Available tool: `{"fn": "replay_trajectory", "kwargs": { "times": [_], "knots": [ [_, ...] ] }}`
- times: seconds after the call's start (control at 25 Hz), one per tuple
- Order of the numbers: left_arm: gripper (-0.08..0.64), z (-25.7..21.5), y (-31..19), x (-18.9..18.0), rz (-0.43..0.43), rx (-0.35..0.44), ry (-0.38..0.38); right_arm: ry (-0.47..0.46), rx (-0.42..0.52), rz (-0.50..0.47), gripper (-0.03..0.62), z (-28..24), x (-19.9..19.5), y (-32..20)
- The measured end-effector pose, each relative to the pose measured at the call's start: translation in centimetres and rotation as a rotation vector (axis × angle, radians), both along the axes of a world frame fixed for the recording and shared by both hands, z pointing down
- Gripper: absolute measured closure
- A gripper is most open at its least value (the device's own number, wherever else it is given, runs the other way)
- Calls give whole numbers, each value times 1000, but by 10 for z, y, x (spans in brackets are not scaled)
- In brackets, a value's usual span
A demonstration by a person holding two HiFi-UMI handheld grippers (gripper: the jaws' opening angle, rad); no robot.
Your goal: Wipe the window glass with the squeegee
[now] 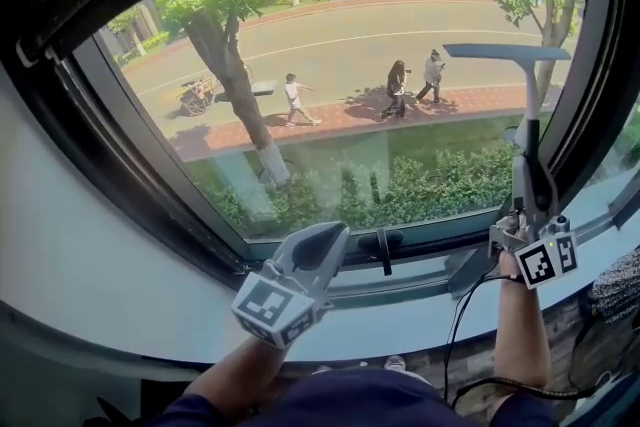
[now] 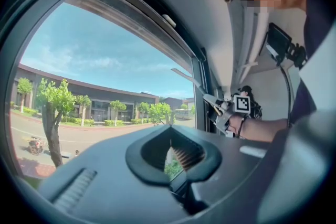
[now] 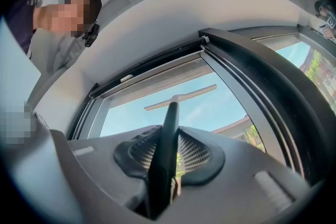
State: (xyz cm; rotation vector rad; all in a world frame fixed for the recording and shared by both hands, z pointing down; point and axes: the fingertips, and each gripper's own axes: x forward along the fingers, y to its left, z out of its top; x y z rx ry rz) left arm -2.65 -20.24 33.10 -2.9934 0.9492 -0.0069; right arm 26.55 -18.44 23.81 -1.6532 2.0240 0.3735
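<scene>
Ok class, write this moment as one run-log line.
right gripper: shut on squeegee | blade: high, right side of window glass | left gripper: shut, empty, low by frame

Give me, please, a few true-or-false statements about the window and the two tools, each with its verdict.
1. The right tool is shut on the squeegee. True.
2. The left tool holds a cloth. False: it is shut with nothing between its jaws.
3. The squeegee's blade is up in front of the upper right part of the window glass. True.
4. The blade stands vertical. False: it lies level, running crosswise.
</scene>
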Motion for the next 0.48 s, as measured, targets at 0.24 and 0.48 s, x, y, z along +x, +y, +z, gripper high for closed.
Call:
{"fn": "replay_trajectory", "kwargs": {
  "times": [0.24, 0.48],
  "knots": [
    [555, 7, 7, 5, 15, -6, -14, -16, -38, -1, 491, 23, -1, 5],
    [555, 16, 5, 1, 22, -29, -23, -40, -76, -7, 491, 48, -9, 3]
  ]
}}
